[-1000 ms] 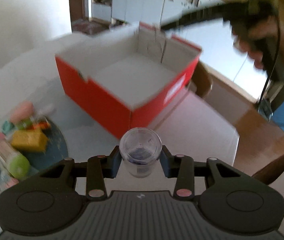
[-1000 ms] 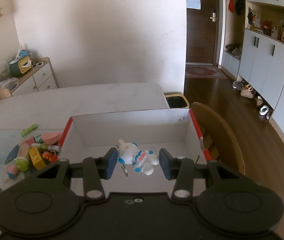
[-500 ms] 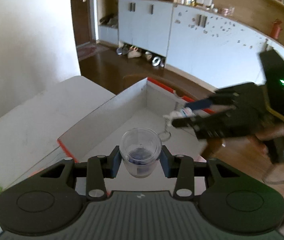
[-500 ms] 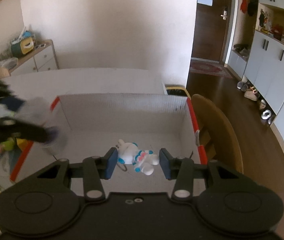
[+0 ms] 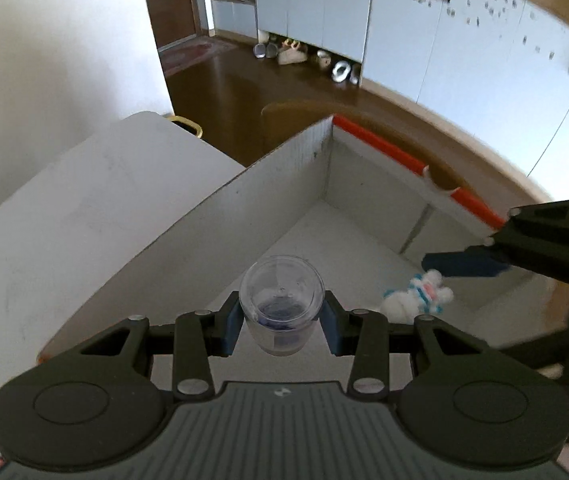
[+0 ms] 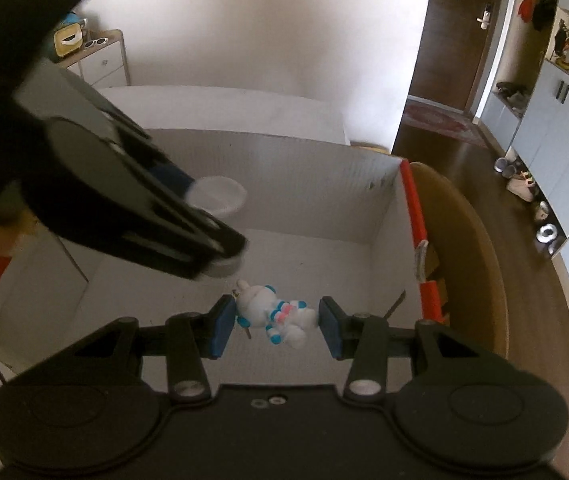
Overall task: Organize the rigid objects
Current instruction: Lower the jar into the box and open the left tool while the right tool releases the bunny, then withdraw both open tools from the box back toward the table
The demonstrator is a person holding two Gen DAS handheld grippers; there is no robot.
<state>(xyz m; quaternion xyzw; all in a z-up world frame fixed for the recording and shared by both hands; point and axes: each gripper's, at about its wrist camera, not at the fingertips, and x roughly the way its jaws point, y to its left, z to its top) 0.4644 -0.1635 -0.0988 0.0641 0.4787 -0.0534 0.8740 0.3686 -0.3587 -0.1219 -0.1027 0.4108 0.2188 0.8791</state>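
My left gripper (image 5: 282, 320) is shut on a clear plastic cup (image 5: 281, 302) with a dark bottom and holds it over the open red box (image 5: 384, 148), above its white floor. The cup also shows in the right wrist view (image 6: 215, 196) between the left gripper's fingers. My right gripper (image 6: 274, 326) is shut on a small white toy figure (image 6: 274, 314) with blue and pink marks, inside the box (image 6: 414, 208) just above its floor. The toy also shows in the left wrist view (image 5: 418, 294).
The box stands on a white table (image 5: 84, 208). A wooden chair (image 6: 468, 240) stands against the box's far side. White cabinets (image 5: 424, 20) and shoes (image 5: 340, 70) line the wooden floor beyond. A drawer unit (image 6: 100, 60) stands by the wall.
My left gripper has carried the cup from beside the toy pile to over the box and down into it. My right gripper has lowered the toy figure closer to the box floor.
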